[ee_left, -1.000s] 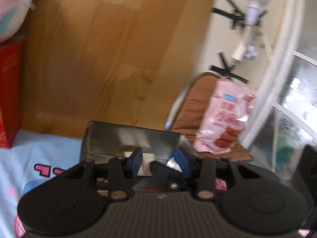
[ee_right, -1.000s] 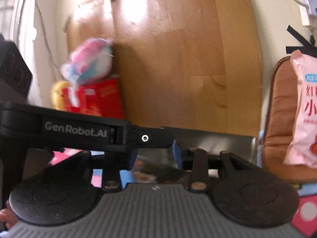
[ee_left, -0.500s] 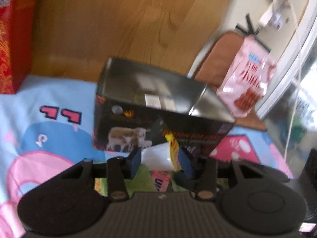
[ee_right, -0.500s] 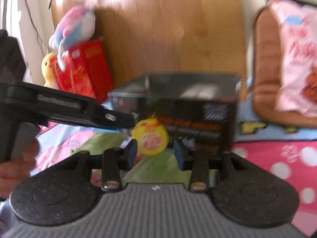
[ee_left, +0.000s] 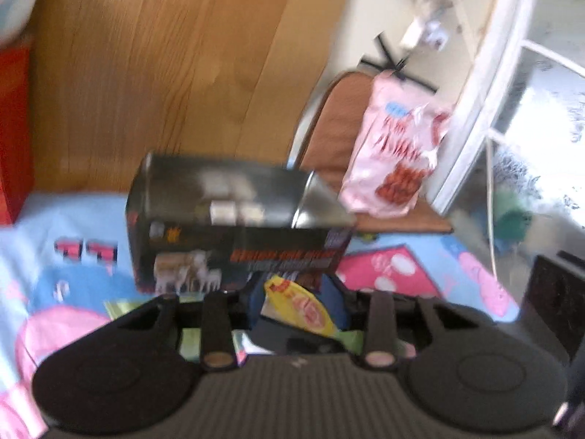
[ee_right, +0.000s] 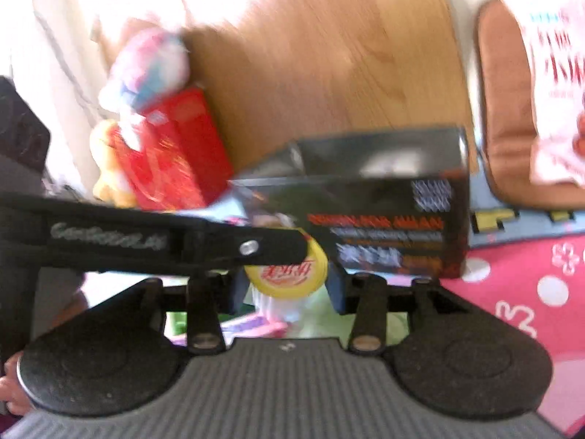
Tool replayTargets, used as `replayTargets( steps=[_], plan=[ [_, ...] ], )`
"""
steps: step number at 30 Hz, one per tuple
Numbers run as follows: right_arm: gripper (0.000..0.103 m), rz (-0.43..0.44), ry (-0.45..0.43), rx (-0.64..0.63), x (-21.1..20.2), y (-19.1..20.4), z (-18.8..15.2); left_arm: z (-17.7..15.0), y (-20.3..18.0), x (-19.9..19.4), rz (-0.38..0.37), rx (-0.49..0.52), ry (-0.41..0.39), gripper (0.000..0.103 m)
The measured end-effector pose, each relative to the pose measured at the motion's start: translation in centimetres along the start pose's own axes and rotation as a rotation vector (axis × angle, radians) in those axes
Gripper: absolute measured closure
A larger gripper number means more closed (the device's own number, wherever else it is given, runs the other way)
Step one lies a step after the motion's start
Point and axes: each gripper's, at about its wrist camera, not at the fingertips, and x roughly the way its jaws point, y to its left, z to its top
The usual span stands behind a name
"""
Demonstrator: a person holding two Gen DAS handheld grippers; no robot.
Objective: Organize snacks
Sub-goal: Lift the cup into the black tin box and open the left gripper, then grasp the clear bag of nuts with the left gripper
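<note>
A round yellow snack packet [ee_left: 303, 309] lies just in front of an open black box [ee_left: 237, 197] on a cartoon-print sheet. My left gripper [ee_left: 296, 303] is closing, and its blue pads press on the packet's sides. In the right wrist view the same yellow packet [ee_right: 285, 278] shows face-on between the blue pads of my right gripper [ee_right: 285, 285]. The right jaws are closing too, but I see no firm press. A left gripper finger [ee_right: 164, 241] crosses in from the left and covers the packet's top edge. The black box [ee_right: 384, 168] stands right behind. Both views are blurred.
A red box [ee_right: 172, 153] and a plush toy [ee_right: 146, 66] stand at the left against a wooden board [ee_left: 164, 73]. To the right, a pink snack bag [ee_left: 395, 161] leans on a brown cushion [ee_left: 329, 128]. Green and pink packets [ee_right: 252, 325] lie under the grippers.
Both grippers dropped from over the black box to the sheet in front of it. The yellow packet came between the fingers of both, and the left pads have closed onto it.
</note>
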Motion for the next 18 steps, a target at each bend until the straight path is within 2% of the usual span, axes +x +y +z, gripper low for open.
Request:
replayTargets(
  steps=[4, 7, 10, 11, 13, 15, 18],
  plan=[
    [0.056, -0.085, -0.142, -0.125, -1.1, 2.4, 1.9, 3.0, -1.3, -0.3, 0.032, 0.048, -0.094, 0.068],
    [0.056, -0.091, -0.182, -0.124, -0.1, 1.8, 4.3, 5.5, -0.2, 0.7, 0.033, 0.028, -0.145, 0.066],
    [0.053, -0.13, -0.201, -0.169, 2.6, 1.5, 6.0, 7.0, 1.5, 2.8, 0.066, -0.015, -0.149, 0.058],
    [0.053, -0.134, -0.178, -0.182, 3.9, 1.3, 6.4, 7.1, 2.0, 3.4, 0.097, -0.022, -0.149, 0.049],
    [0.041, -0.152, -0.143, -0.198, 5.6, 1.1, 6.5, 6.7, 3.2, 3.7, 0.173, -0.047, -0.144, 0.048],
    [0.041, -0.168, -0.138, -0.18, 5.4, 0.6, 6.3, 5.8, 4.5, 2.5, 0.157, -0.088, -0.152, 0.048],
    [0.04, -0.118, -0.167, -0.103, 2.6, -0.4, 5.4, 3.4, 6.2, -0.1, 0.152, -0.136, -0.171, 0.044]
  ],
)
